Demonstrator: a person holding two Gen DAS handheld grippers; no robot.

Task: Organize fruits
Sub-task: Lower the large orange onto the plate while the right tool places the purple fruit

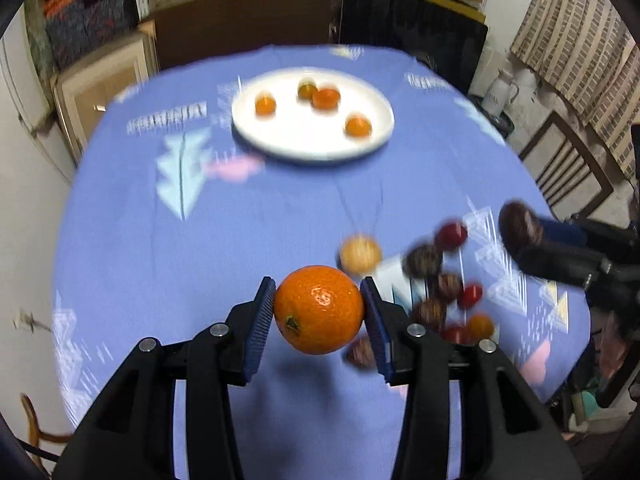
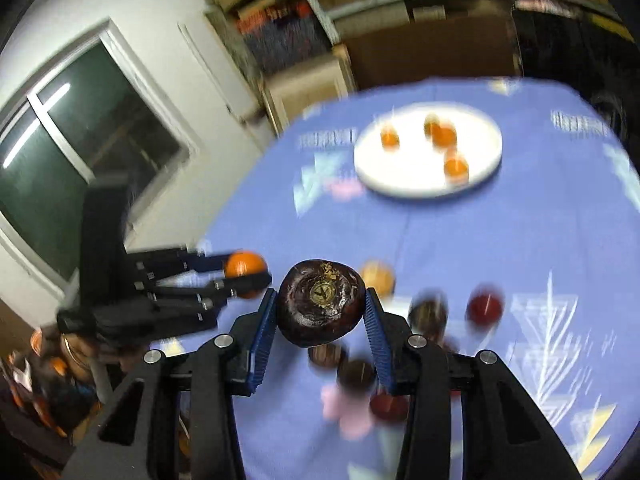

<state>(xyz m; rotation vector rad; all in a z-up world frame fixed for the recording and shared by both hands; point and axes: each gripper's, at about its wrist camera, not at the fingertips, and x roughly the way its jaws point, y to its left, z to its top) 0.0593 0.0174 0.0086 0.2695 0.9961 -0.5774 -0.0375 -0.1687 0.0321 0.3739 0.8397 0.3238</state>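
My left gripper [image 1: 319,310] is shut on an orange [image 1: 319,309] and holds it above the blue tablecloth [image 1: 200,240]. My right gripper [image 2: 321,306] is shut on a dark brown round fruit [image 2: 321,303], also lifted. In the left wrist view the right gripper [image 1: 520,226] shows at the right with its dark fruit. In the right wrist view the left gripper [image 2: 246,274] shows at the left with the orange. A white plate [image 1: 296,136] at the far side holds several small orange fruits. Loose dark, red and orange fruits [image 1: 444,280] lie on the cloth beside the grippers.
The round table's edges fall away left and right. A wooden chair [image 1: 568,168] stands at the right, a white jug [image 1: 498,92] behind it. Shelves and boxes line the back wall. A window [image 2: 80,132] is on the left.
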